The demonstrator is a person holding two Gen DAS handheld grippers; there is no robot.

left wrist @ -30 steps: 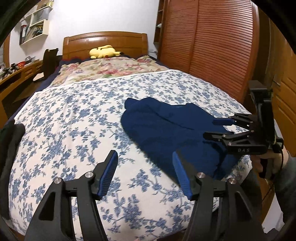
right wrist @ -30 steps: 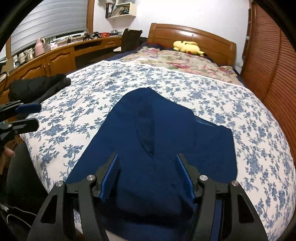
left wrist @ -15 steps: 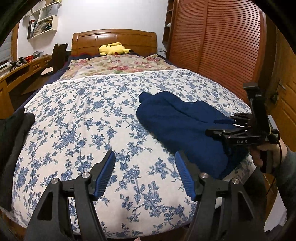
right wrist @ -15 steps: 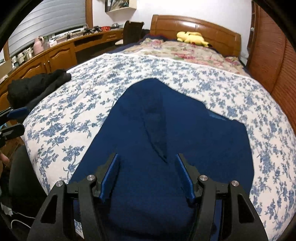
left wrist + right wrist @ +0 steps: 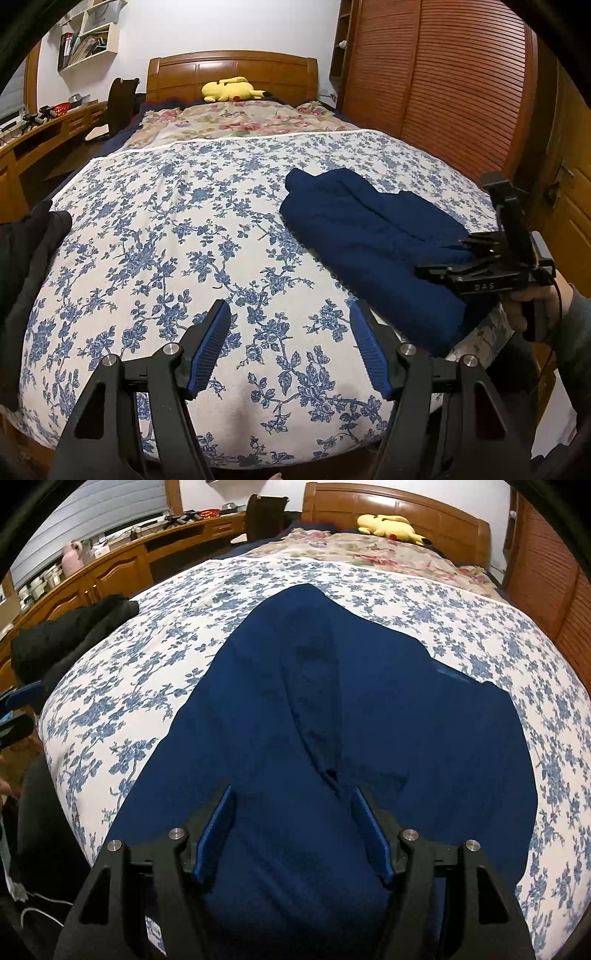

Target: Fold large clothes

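A dark blue garment (image 5: 332,709) lies on the blue-flowered bedspread (image 5: 155,236), bunched and partly folded, with its near end hanging over the foot of the bed. It also shows in the left wrist view (image 5: 369,236) at the right. My right gripper (image 5: 291,801) is open, low over the garment's near end, holding nothing. It shows in the left wrist view (image 5: 443,258) at the garment's right edge. My left gripper (image 5: 290,321) is open and empty over bare bedspread, left of the garment.
A black garment (image 5: 70,635) lies at the bed's left edge. A yellow plush toy (image 5: 229,88) sits by the wooden headboard (image 5: 236,66). A wooden desk (image 5: 110,565) runs along the left; slatted wardrobe doors (image 5: 443,81) stand at the right.
The left gripper has drawn back and left, so the blue garment sits farther right in its view. The right gripper has moved lower and closer over the garment. Both stayed open.
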